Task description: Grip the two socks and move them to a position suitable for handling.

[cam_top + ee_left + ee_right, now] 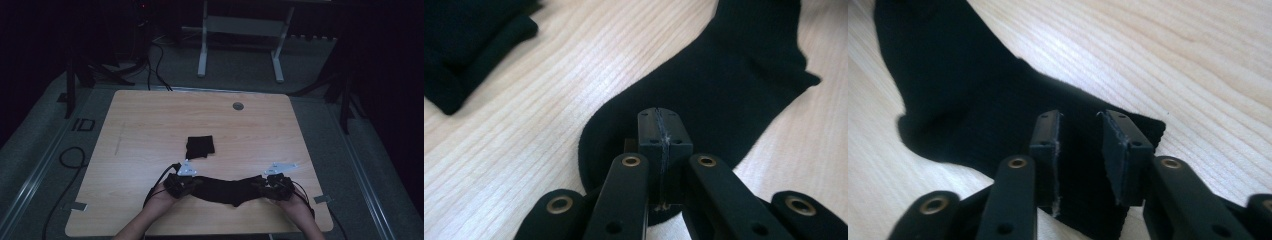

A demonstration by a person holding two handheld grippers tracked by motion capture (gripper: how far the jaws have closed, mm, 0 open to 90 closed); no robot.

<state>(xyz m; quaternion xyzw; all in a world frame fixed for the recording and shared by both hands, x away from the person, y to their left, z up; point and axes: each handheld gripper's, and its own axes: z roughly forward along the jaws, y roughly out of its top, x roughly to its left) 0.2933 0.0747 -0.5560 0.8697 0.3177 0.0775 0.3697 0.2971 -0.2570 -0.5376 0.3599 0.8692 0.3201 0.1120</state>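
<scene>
Jaws of the left gripper [659, 132] clamped shut over the black knitted sock [724, 85]; right gripper [1080, 145] gapes over the cuff, so tugging could skew it.

The high view looks forward and down from above the near edge of the pale wooden tabletop [150, 120], taking in all 4 edges and the floor beyond. The left gripper view sits low and close, looking along its jaws over the limp black fabric sock [724, 85]. The right gripper view looks along the same sock from its other end. All 3 views share this sock near the near edge.
</scene>
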